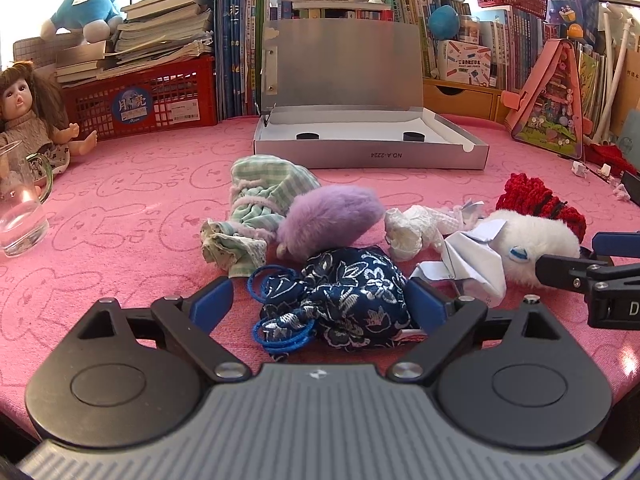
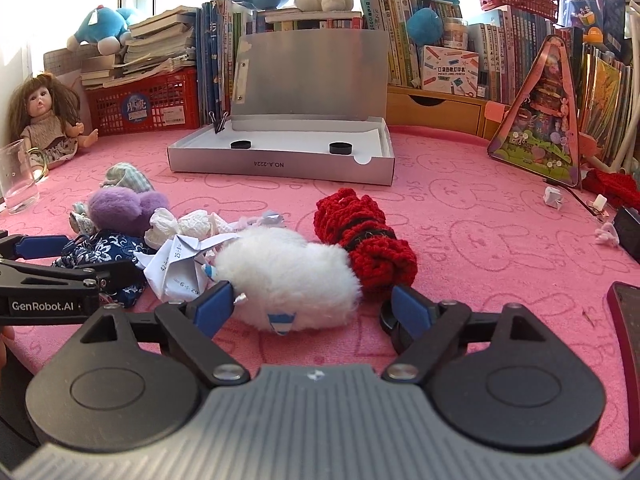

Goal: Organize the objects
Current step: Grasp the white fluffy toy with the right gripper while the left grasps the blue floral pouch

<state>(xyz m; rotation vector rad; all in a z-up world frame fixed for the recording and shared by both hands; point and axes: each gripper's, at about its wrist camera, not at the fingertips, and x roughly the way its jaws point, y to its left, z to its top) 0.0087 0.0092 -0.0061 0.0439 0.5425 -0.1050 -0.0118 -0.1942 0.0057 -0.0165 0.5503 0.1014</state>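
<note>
A pile of soft things lies on the pink cloth. My left gripper [image 1: 320, 306] is open, its blue pads on either side of a navy floral pouch [image 1: 344, 300] with blue cords. My right gripper [image 2: 312, 308] is open around a white fluffy toy [image 2: 288, 276], which also shows in the left wrist view [image 1: 532, 240]. Around them lie a purple pompom [image 1: 332, 216], a green checked cloth [image 1: 260, 196], folded white paper [image 1: 472, 268], a crumpled white tissue [image 1: 412, 228] and a red knitted piece [image 2: 368, 236]. An open silver box [image 1: 372, 148] stands behind.
A glass mug [image 1: 20, 208] and a doll [image 1: 28, 112] sit at the left. A red basket [image 1: 148, 104], books and plush toys line the back. A pink triangular toy box [image 2: 548, 132] stands at the right, with small paper bits [image 2: 554, 196] near it.
</note>
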